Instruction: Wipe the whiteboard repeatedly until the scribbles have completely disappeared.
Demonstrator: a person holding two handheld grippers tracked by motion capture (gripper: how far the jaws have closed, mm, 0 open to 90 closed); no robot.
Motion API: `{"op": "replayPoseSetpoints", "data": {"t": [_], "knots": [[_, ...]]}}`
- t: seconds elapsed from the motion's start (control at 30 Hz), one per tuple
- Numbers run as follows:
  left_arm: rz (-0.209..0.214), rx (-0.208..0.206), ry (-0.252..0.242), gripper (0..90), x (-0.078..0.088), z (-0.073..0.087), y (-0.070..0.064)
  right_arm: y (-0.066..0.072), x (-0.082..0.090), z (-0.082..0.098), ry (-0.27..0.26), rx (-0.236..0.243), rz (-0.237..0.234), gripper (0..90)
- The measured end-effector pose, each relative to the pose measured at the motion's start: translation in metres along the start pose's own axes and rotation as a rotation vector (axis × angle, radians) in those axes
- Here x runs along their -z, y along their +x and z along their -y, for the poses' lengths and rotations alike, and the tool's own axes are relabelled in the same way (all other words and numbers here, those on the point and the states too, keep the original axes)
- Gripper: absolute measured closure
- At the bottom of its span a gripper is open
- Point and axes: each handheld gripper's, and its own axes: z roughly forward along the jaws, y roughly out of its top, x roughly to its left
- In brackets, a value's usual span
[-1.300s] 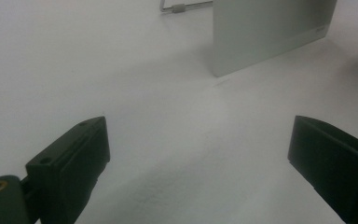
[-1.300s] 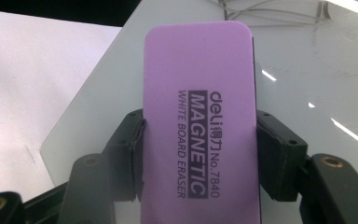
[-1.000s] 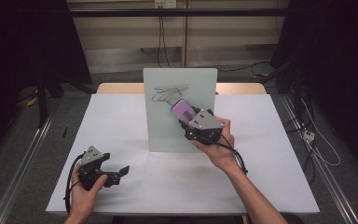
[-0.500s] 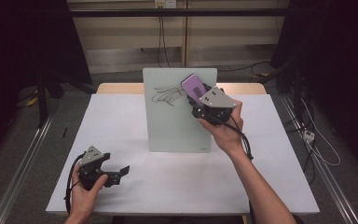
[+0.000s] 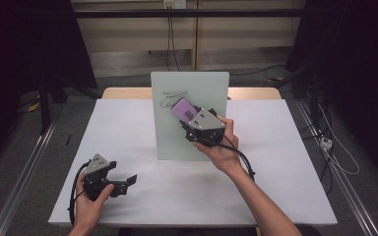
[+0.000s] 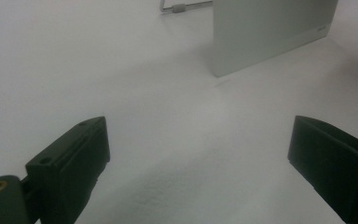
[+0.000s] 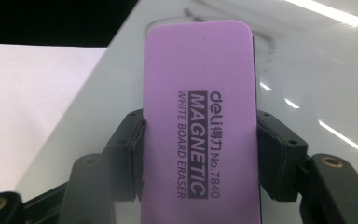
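wiping the scribble [image 5: 173,97] off the upright whiteboard [image 5: 204,86]: right gripper [image 5: 189,117] jaws pinching the purple eraser [image 7: 199,121] by its sides, best kept flat against the board; left gripper [image 5: 123,183] jaws spread, resting on the worktop [image 5: 285,162].

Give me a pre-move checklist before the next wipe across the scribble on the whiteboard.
1. Grip: right gripper clamps the purple eraser by both long sides: ok.
2. Target: dark scribble remains on the whiteboard, beside the eraser: ok.
3. Eraser flat against the board: cannot tell.
4. Board standing upright on the table: ok.
5. Left gripper open, resting away from the board: ok.
6. Board braced against a push: cannot tell.
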Motion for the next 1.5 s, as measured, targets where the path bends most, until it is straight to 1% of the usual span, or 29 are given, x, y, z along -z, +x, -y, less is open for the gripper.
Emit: {"op": "replayPoseSetpoints", "data": {"t": [0.17, 0.33, 0.43, 0.47, 0.6, 0.67, 0.7, 0.77, 0.93, 1.0, 1.03, 1.17, 1.27, 1.33, 1.4, 1.43, 1.5], "knots": [[-0.001, 0.000, -0.001, 5.4, 0.000, 0.000, 0.000, 0.015, -0.007, 0.003, 0.017, 0.004, -0.046, 41.4], [0.000, 0.002, -0.001, 5.4, 0.000, 0.000, 0.000, 0.029, -0.014, 0.006, 0.028, -0.008, -0.094, 41.4], [0.000, 0.002, -0.004, 5.4, 0.001, 0.000, 0.000, 0.039, -0.019, 0.007, 0.046, 0.018, -0.123, 41.4], [0.000, 0.000, -0.005, 5.4, 0.001, 0.000, 0.000, 0.041, -0.021, 0.007, 0.045, 0.017, -0.127, 41.4], [0.000, 0.005, -0.007, 5.4, 0.002, 0.000, 0.001, 0.042, -0.022, 0.005, 0.040, 0.001, -0.131, 41.4], [-0.001, 0.005, -0.007, 5.4, 0.002, 0.000, 0.002, 0.038, -0.021, 0.003, 0.033, 0.003, -0.118, 41.4], [0.001, 0.006, -0.008, 5.4, 0.002, 0.000, 0.002, 0.035, -0.020, 0.001, 0.029, -0.004, -0.108, 41.3], [0.002, 0.002, -0.006, 5.4, 0.001, 0.000, 0.001, 0.025, -0.017, -0.004, 0.014, -0.025, -0.088, 41.4], [-0.001, 0.001, -0.005, 5.4, 0.001, 0.000, 0.001, 0.002, -0.008, -0.015, -0.007, -0.031, -0.017, 41.4], [0.000, 0.002, -0.006, 5.4, 0.002, 0.000, 0.001, -0.009, -0.004, -0.018, -0.020, -0.058, -0.005, 41.4], [0.001, 0.003, -0.006, 5.4, 0.002, 0.000, 0.001, -0.013, -0.002, -0.020, -0.024, -0.063, 0.007, 41.4], [0.001, 0.001, -0.005, 5.4, 0.001, 0.000, 0.001, -0.027, 0.003, -0.028, -0.029, -0.059, 0.047, 41.4], [0.000, 0.001, -0.004, 5.4, 0.001, 0.000, 0.001, -0.037, 0.006, -0.034, -0.035, -0.066, 0.069, 41.4], [0.001, 0.001, -0.003, 5.4, 0.001, 0.000, 0.000, -0.038, 0.006, -0.035, -0.035, -0.076, 0.071, 41.4], [0.000, 0.001, -0.006, 5.4, 0.001, 0.000, 0.000, -0.034, 0.004, -0.034, -0.027, -0.066, 0.079, 41.5], [0.000, 0.002, -0.006, 5.4, 0.001, 0.000, 0.000, -0.031, 0.002, -0.034, -0.025, -0.074, 0.070, 41.5], [0.000, 0.001, -0.005, 5.4, 0.001, 0.000, 0.000, -0.025, -0.001, -0.033, -0.016, -0.068, 0.059, 41.5]]}}
